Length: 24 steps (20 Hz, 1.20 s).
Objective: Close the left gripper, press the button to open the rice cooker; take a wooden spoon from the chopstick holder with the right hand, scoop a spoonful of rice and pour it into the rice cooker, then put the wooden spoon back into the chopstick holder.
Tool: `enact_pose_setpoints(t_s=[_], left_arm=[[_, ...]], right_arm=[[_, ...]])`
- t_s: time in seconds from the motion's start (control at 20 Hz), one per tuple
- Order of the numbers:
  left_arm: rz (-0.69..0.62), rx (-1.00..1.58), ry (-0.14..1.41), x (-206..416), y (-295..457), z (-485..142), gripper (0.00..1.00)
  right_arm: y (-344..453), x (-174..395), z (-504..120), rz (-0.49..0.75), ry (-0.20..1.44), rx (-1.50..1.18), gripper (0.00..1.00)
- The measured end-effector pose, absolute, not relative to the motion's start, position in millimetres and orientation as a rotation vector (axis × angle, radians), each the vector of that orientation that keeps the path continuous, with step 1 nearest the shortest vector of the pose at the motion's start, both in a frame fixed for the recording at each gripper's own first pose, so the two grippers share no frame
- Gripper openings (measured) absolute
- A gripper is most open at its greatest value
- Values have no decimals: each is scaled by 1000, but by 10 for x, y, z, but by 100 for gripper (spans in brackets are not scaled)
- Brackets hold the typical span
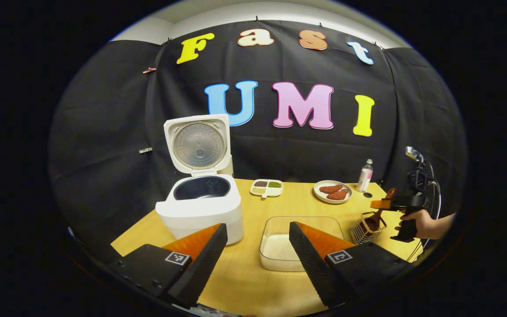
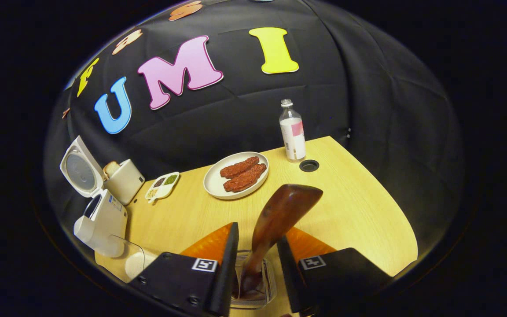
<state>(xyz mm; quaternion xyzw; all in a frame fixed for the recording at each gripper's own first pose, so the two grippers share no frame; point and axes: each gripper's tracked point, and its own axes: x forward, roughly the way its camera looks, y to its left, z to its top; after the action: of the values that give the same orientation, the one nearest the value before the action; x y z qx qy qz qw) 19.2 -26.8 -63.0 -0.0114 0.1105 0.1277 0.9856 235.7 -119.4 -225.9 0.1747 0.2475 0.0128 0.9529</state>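
Yellow wooden table (image 1: 244, 281), rice cooker (image 1: 200, 207) lid already up. Right gripper (image 2: 257, 259) straddles wooden spoon (image 2: 275, 220) handle standing in chopstick holder (image 1: 368, 228); can't tell if clamped. Left gripper (image 1: 258, 246) spread wide, empty. Rice tub (image 1: 299, 240) sits left of holder.

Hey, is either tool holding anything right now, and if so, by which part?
Nothing is firmly held yet. The right tool straddles the wooden spoon's handle above the holder, with gaps on both sides. The left tool is open and holds nothing.
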Motion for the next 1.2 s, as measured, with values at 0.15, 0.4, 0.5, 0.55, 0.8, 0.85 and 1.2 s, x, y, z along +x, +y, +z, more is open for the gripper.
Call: enact_pose_setpoints(t_s=[0.15,0.4,0.5,0.55,0.8,0.85,1.2], left_arm=[[243,-7,229,192,-269,-634,97],[210,-31,220,130,-308,-632,98],[193,-49,203,88,-282,-595,97],[183,-54,195,73,-256,-580,98],[136,-64,158,-79,25,-568,97],[128,-73,154,-105,91,-567,98],[113,-105,134,-292,767,-697,98]], right_arm=[[-1137,2391,-2303,29,525,397,24],[-1027,2186,-1992,57,494,327,18],[-1024,2129,-1779,51,464,318,18],[-1028,2094,-1667,43,451,313,18],[-1023,1935,-979,-6,357,286,17],[-1000,1905,-869,-17,347,294,18],[-245,1590,-411,9,298,374,17]])
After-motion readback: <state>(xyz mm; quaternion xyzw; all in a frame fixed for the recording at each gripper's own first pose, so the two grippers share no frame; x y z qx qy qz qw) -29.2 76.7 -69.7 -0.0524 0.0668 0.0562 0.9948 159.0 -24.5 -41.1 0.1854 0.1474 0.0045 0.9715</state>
